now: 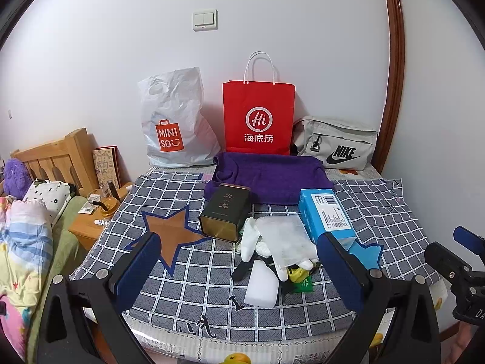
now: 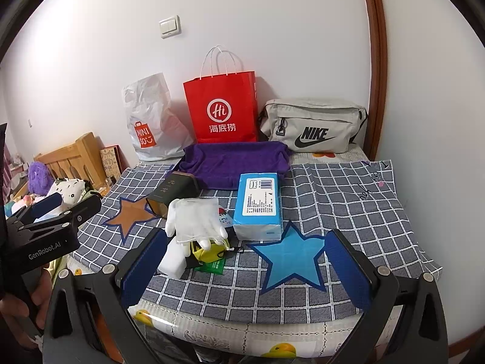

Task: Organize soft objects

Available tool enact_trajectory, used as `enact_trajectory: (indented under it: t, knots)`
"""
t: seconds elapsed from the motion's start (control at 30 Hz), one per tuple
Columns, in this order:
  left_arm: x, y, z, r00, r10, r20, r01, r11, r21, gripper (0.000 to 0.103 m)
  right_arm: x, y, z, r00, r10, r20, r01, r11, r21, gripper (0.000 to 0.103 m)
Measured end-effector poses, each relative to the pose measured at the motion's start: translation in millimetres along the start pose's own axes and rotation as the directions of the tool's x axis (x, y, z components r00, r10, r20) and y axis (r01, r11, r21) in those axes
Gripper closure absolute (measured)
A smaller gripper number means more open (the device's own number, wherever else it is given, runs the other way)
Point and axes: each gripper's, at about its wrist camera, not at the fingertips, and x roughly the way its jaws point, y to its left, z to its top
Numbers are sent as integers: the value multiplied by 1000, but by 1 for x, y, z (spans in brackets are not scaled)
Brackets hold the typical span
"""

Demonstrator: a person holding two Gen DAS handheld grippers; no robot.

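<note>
White wall at the back, and lined up against it from 10 to 2 o'clock are three bags: a Miniso plastic bag (image 1: 175, 124), a red Haidilao paper bag (image 1: 258, 118) and a grey Nike pouch (image 1: 336, 142). Below them lies a grey checked cloth (image 1: 194, 273) carrying two stars, one brown (image 1: 171, 230), one blue (image 2: 291, 257). Soft goods sit clustered mid-cloth: one purple towel (image 1: 272, 179), one blue tissue pack (image 2: 259, 203), one clear glove packet (image 2: 197, 218), one white sponge block (image 1: 262, 285), beside a single dark tea tin (image 1: 225, 212). Left gripper (image 1: 239, 270) is spread wide, holding nothing, and the sponge lies dead ahead at 12 o'clock between its fingers, long axis running away from the camera. Right gripper (image 2: 245, 270) is equally spread and empty, with that pile off at its 10 o'clock, so I'd call the left nearer.
</note>
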Motion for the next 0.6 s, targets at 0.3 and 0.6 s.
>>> enact_trajectory:
  t: [0.3,0.6]
  knots:
    - [1,-2,-1,1000,3,1,-3,1000,4,0,-1,1,0,1000,1,0,-1,1000,-4,1]
    - [1,-1,-1,1000,3,0,-3,1000,3,0,-3,3,0,1000,2,3,-2,1000,-8,1]
